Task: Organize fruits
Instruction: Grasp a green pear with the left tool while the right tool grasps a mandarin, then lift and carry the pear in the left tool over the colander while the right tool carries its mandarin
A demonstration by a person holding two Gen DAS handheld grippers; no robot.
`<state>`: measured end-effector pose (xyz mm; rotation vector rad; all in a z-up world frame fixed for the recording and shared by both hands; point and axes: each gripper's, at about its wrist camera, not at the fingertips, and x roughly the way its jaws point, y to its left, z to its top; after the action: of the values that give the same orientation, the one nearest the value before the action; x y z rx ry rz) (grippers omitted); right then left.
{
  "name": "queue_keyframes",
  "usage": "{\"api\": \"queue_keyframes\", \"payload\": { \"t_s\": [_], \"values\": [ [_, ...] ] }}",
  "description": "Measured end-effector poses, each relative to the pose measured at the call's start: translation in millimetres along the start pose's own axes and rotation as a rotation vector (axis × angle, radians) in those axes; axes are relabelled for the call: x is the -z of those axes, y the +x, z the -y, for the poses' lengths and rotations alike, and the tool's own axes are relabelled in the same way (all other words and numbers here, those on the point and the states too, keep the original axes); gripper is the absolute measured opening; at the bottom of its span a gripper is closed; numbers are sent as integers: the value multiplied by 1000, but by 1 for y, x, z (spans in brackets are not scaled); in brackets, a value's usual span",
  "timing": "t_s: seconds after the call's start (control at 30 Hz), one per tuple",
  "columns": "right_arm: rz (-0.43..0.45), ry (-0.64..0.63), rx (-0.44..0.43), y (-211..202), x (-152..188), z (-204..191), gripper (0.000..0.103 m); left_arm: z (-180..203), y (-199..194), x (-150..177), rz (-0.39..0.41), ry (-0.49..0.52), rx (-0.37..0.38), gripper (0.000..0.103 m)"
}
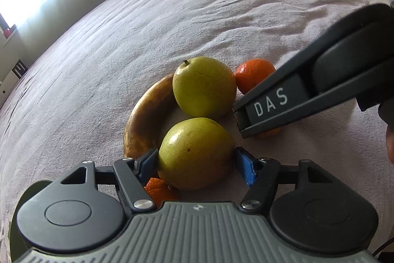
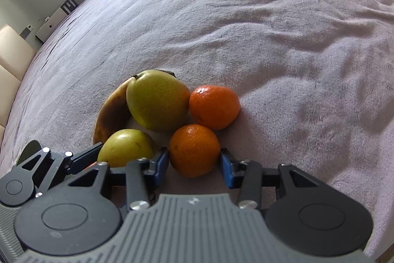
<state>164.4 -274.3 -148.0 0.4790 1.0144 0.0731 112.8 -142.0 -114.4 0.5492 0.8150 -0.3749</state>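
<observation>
The fruits lie grouped on the bed (image 2: 246,28), on a pale fleece blanket, directly ahead of both tools. The left hand-held gripper (image 1: 195,163) straddles the nearer pear (image 1: 194,152): its left blue pad touches or nearly touches the fruit's flank, while the right pad stands just clear, so the jaws are wide and no firm grip is established. This pear sits centred between the fingers, with its long axis running roughly away from the tool. Beyond it lies the farther pear (image 1: 204,86), stem up, with the brown-spotted banana (image 1: 147,120) curving around the left of both pears. A third mandarin (image 1: 157,189) shows partly beneath the left finger. The right hand-held gripper (image 2: 194,164) brackets the nearer mandarin (image 2: 194,149): the left pad lies against the peel, the right pad sits just beside it, and whether it presses cannot be told, so the jaws are partly closed around the fruit without a confirmed hold. The farther mandarin (image 2: 214,106) lies just ahead and to the right, touching or nearly touching the farther pear. Judgement: each tool is already aligned on its own fruit, so the coming move depends on closing squarely across the round bodies; the right tool is nearer to both mandarins, the left to the pears and banana.
</observation>
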Motion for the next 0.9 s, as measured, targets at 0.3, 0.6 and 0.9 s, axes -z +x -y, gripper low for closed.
{"api": "queue_keyframes", "payload": {
  "t_s": [0.3, 0.6, 0.9],
  "values": [
    [5, -4, 36, -9, 0, -4, 42, 0, -4, -1, 6, -35, -7, 77],
    [28, 17, 46, -23, 0, -4, 41, -7, -21, -5, 28, -101, 27, 77],
    [87, 21, 26, -44, -2, -10, 41, -18, -46, -8, 58, -185, 52, 77]
  ]
}}
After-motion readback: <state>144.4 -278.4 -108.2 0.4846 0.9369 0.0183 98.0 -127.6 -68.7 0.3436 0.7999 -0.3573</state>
